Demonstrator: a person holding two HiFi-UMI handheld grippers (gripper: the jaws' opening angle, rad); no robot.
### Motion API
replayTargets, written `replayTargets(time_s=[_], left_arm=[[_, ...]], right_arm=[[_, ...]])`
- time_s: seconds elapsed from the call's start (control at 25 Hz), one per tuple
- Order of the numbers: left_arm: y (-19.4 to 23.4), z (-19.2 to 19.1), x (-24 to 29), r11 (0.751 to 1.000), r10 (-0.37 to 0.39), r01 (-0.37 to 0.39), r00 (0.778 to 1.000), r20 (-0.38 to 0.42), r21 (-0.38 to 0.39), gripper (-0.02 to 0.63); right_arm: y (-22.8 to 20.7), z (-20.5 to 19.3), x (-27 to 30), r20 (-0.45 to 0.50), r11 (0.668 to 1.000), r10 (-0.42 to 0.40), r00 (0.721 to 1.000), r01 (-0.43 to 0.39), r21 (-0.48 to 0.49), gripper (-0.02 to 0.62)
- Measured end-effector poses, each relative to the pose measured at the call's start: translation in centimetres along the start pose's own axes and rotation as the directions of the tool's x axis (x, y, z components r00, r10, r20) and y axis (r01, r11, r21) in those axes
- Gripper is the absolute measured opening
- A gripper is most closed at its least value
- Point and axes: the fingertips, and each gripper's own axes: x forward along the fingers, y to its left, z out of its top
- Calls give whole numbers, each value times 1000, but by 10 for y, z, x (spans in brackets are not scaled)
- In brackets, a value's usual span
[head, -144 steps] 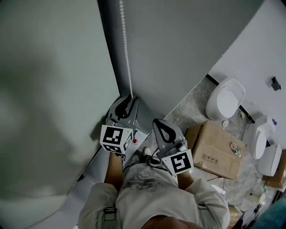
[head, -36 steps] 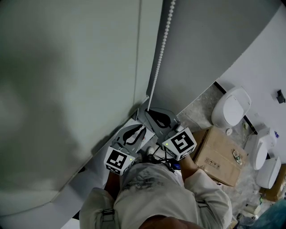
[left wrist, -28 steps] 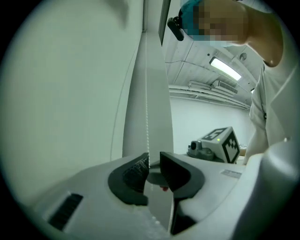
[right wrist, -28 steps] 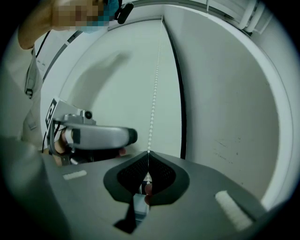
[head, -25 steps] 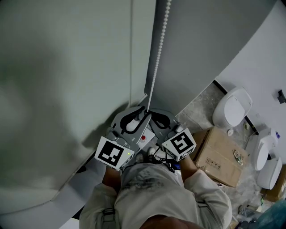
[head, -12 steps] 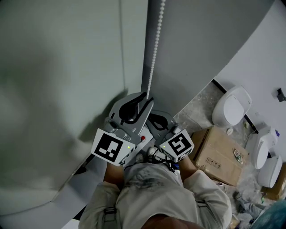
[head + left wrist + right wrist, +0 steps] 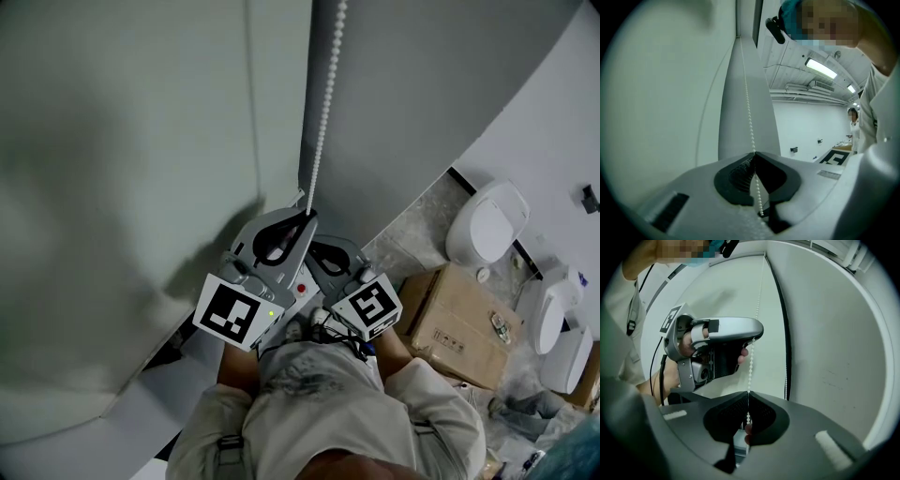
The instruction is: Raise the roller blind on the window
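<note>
The left gripper's (image 7: pixel 754 153) jaws had just been closed onto the bead chain (image 7: pixel 323 112), which was hung down along the window's (image 7: pixel 112 187) edge. Just below, the same chain was pinched between the right gripper's (image 7: pixel 747 393) shut jaws.

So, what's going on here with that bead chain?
A person grips the hanging bead chain with two handheld grippers. The left gripper has just been closing its jaws, which now pinch the chain. It sits above the right gripper, which is shut on the same chain lower down.
</note>
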Motion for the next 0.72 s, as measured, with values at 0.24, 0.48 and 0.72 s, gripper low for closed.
replayTargets(time_s=[0.24, 0.48, 0.72], left_arm=[[-1, -33, -14, 998, -13, 7, 996, -83, -69, 14], [-7, -41, -27, 996, -11, 4, 997, -83, -90, 14], [-4, -48, -22, 994, -10, -4, 993, -120, -114, 14]], right_arm=[[10, -22, 1, -38, 998, 0, 999, 3, 66, 12], [23, -33, 0, -56, 999, -6, 998, 9, 46, 12], [17, -38, 4, -90, 999, -14, 996, 19, 50, 12]])
